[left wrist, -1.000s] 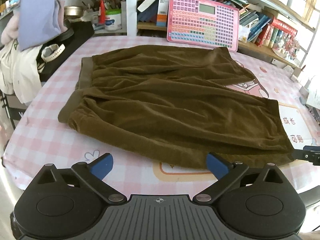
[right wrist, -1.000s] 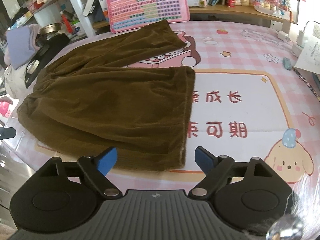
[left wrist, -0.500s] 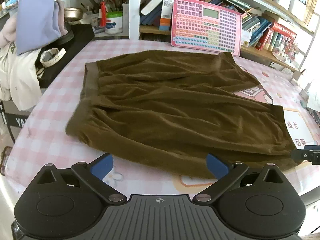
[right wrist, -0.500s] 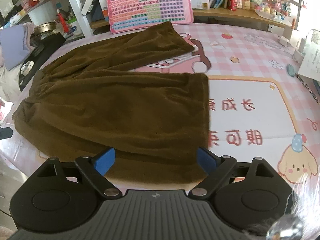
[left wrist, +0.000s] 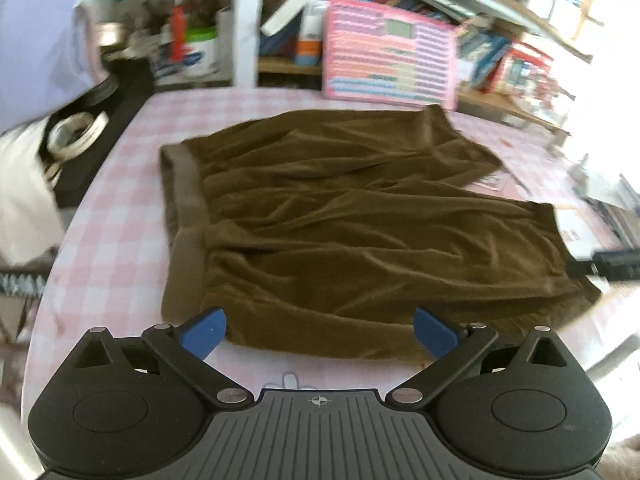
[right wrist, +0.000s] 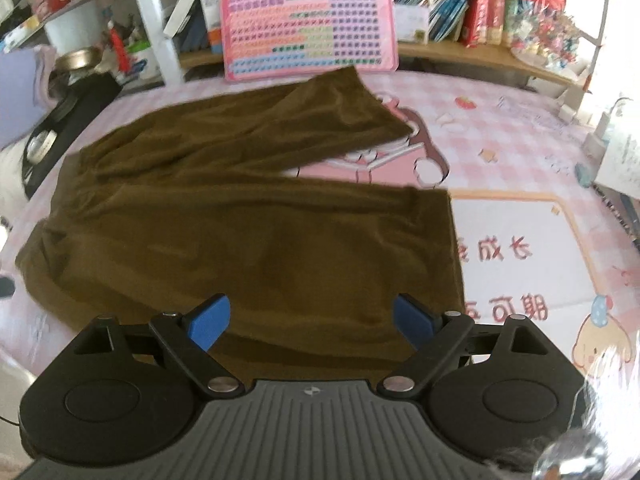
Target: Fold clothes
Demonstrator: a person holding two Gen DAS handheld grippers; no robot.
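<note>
Both views have slid along the near edge since a second ago: the left gripper [left wrist: 318,330] now frames the waistband end and near hem, and the right gripper [right wrist: 310,320] sits over the near leg instead of beside its cuff. Both frames are motion-blurred.

The dark olive-brown velvety shorts [left wrist: 360,232] lie flat on the pink checked tabletop [left wrist: 116,240], waistband toward the left side, two legs splayed toward the right, the far leg angled to the pink keyboard-style toy tablet [right wrist: 310,20] leaning on the shelf.

Left gripper: jaws spread wide, nothing between them, hovering at the near hem. Right gripper: jaws wide apart, empty, above the near leg fabric.

Risks, judged: the plush cloth is wrinkled and thick, so a pinch may catch only the top layer and the fold drags unevenly. The legs are splayed, so folding without aligning them gives a skewed stack. The near hem sits close to the tabletop edge, so a pull could slide the shorts off.

Writing: large pink Chinese characters on the cartoon mat [right wrist: 516,252], seen upside-down and not reliably readable. Book spines too blurred.
</note>
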